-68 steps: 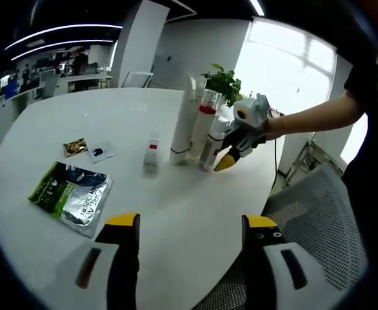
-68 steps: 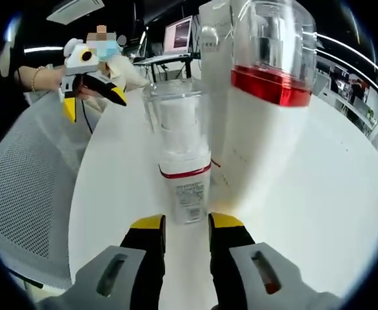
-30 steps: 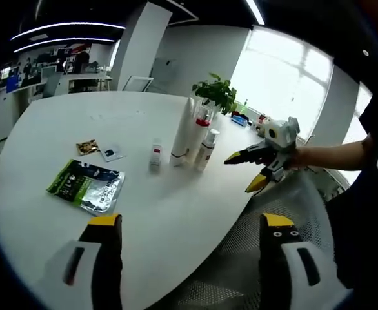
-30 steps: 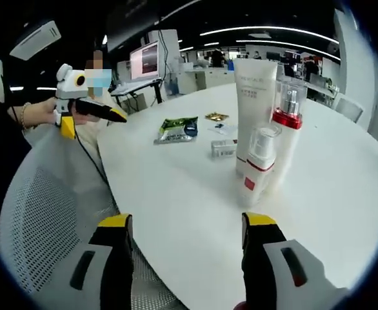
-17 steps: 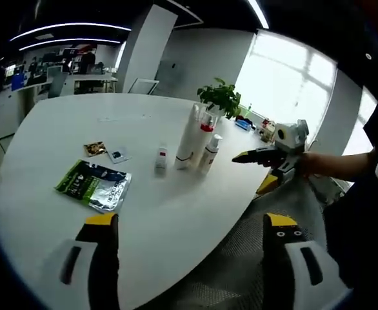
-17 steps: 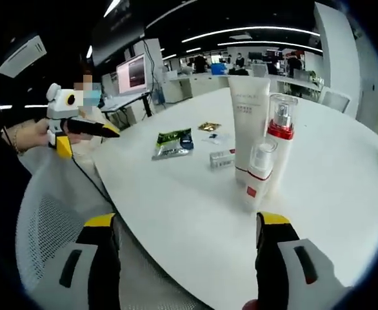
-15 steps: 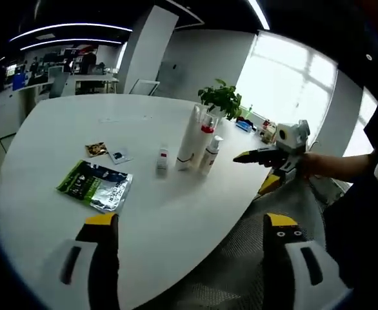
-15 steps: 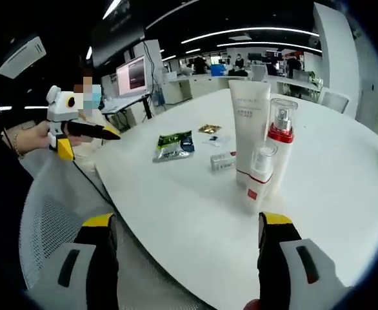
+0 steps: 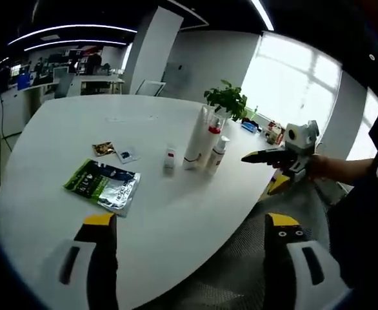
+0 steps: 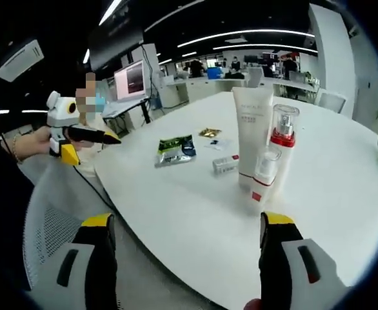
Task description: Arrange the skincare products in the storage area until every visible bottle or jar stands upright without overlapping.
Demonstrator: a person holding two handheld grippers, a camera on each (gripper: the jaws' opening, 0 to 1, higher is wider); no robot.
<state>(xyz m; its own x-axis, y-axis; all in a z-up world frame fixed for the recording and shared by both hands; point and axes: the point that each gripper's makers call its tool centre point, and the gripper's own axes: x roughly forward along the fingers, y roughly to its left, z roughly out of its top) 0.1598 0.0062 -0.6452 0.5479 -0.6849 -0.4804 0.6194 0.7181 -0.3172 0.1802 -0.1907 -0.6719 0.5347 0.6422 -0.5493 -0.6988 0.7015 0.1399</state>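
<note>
Both jaws wide, gripping nothing: left gripper (image 9: 186,248), right gripper (image 10: 188,248). Upright at one o'clock: tube (image 10: 251,132), pump bottle (image 10: 282,148), small bottle (image 10: 264,177).

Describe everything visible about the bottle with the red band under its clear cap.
The red-banded bottle stands upright on the white table, with a white body, a bright red collar and a clear cap showing a pump inside. It looks like glossy plastic. The tall white tube stands close beside it, and a shorter clear-capped bottle stands in front; contact is unclear. In the left gripper view it appears as. No tongs touch it.
</note>
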